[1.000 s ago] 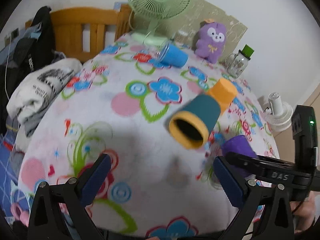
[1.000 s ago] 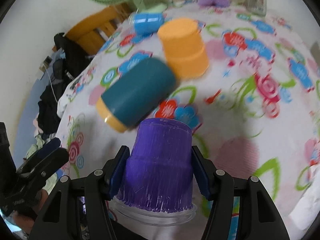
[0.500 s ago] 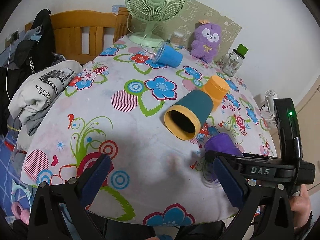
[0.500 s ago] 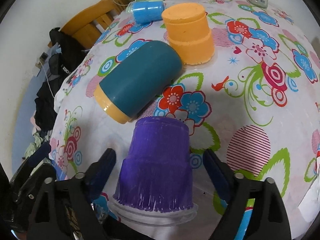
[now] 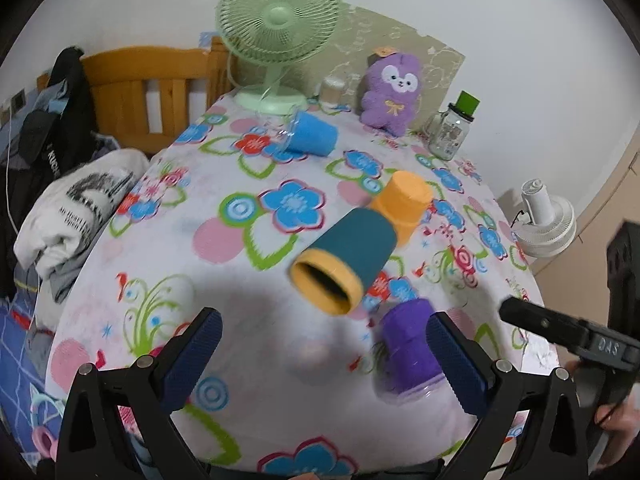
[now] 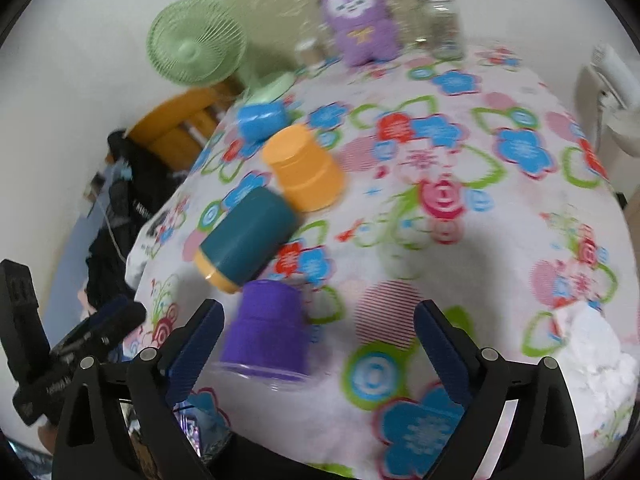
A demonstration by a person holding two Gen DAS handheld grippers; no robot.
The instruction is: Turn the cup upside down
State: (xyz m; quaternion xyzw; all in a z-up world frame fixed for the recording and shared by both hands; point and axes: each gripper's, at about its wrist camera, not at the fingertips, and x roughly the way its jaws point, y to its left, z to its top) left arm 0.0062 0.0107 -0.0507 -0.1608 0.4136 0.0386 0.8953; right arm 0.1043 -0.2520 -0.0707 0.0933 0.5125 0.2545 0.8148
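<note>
Floral tablecloth (image 6: 500, 248) carries purple cup (image 6: 268, 330) mouth-down, free, just inside right tongs' (image 6: 316, 344) left finger; right tongs spread wide, empty; left tongs (image 5: 320, 356) likewise agape, cup near their right finger

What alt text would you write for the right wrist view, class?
The open right gripper hangs beside a purple cup standing upside down on a floral tablecloth. Behind it, a teal cup lies on its side against an inverted orange cup.
</note>
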